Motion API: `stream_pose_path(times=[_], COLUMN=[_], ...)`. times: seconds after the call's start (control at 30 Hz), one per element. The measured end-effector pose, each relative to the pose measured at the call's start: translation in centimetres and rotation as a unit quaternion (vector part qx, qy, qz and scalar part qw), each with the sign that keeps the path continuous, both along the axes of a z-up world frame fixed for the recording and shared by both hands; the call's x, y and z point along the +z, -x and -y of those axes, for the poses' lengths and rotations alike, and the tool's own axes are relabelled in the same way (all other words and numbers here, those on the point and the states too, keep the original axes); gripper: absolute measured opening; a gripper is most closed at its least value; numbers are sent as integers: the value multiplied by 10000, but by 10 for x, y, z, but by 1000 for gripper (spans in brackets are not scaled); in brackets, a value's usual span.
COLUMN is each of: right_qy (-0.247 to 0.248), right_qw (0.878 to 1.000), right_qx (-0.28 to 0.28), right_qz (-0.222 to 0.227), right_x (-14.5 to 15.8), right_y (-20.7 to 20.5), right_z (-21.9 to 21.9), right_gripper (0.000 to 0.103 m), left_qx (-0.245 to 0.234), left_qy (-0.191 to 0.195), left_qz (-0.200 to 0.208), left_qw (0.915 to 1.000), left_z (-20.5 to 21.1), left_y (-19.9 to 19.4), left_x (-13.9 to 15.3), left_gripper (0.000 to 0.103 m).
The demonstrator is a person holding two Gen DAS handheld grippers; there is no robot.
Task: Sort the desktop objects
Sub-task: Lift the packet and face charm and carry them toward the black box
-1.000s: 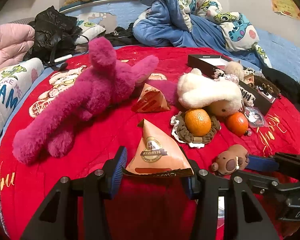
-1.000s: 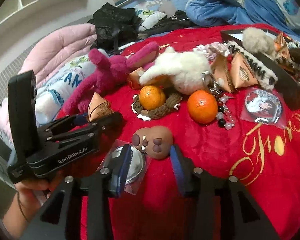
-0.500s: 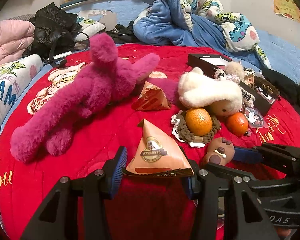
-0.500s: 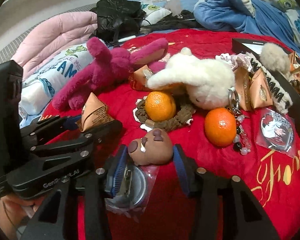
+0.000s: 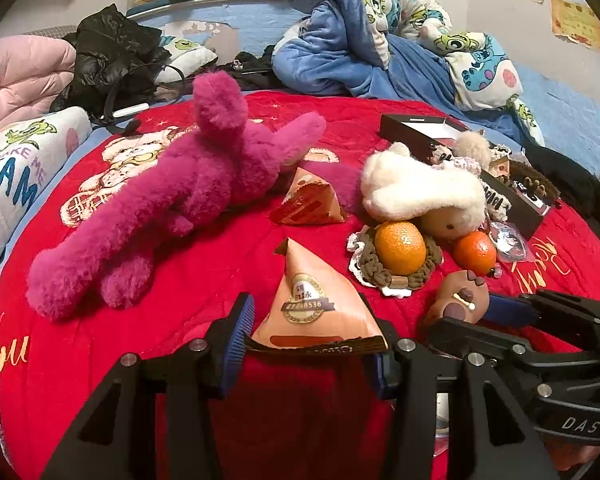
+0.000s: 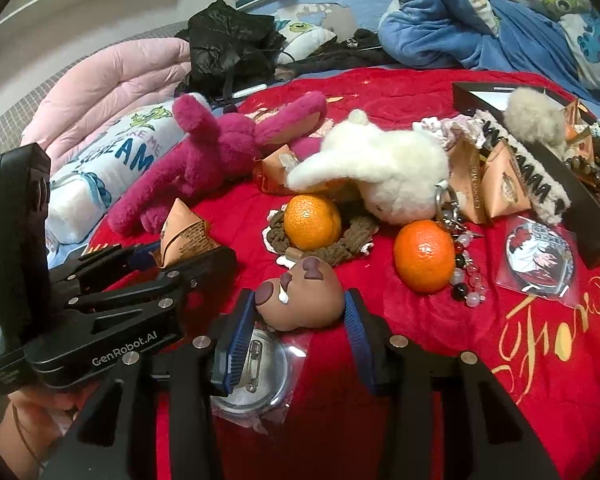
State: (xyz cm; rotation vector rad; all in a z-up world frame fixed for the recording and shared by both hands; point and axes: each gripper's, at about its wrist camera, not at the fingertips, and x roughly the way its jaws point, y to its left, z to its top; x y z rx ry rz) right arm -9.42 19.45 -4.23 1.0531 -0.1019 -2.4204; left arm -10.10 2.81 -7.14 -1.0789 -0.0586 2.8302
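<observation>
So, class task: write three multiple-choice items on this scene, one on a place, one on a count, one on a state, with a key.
1. Where does one orange sit?
A. in the black box
B. on the brown crocheted ring
C. on the pink plush

2. How many oranges are visible?
A. one
B. two
C. four

3. What does the right gripper hold?
A. the brown toy head
B. nothing
C. an orange

Key:
1 B: the orange rests inside the brown crocheted ring.
2 B: a second orange lies on the red blanket.
3 A: the right gripper clamps the brown toy head.
</observation>
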Motion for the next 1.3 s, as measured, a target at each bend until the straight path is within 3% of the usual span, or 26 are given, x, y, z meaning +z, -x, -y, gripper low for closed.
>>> stream_pose_path(times=[0.47,0.67,0.97,1.3], right_qy=[47,117,688,690], right_qw=[9998,9991,9917,9778], right_qx=[-147,-336,-990,-1853], right_qz=[-150,-238,-447,-697], right_x=[11,18,45,59], right_y=[-12,-21,-47,-84], right_z=[-21,-45,-124,-219], right_gripper=[43,43,43,43], left_qx=[-131,-343,-938,-1584], left_qy=[152,78,109,-106], left_qz=[-39,-104,-201,-335], left_qw=[9998,9993,9953,9868], left_z=[-26,-57,-142,-224], left_y=[-11,-17,-30,-46], left_x=[8,19,37,50], left_gripper=[51,51,51,51])
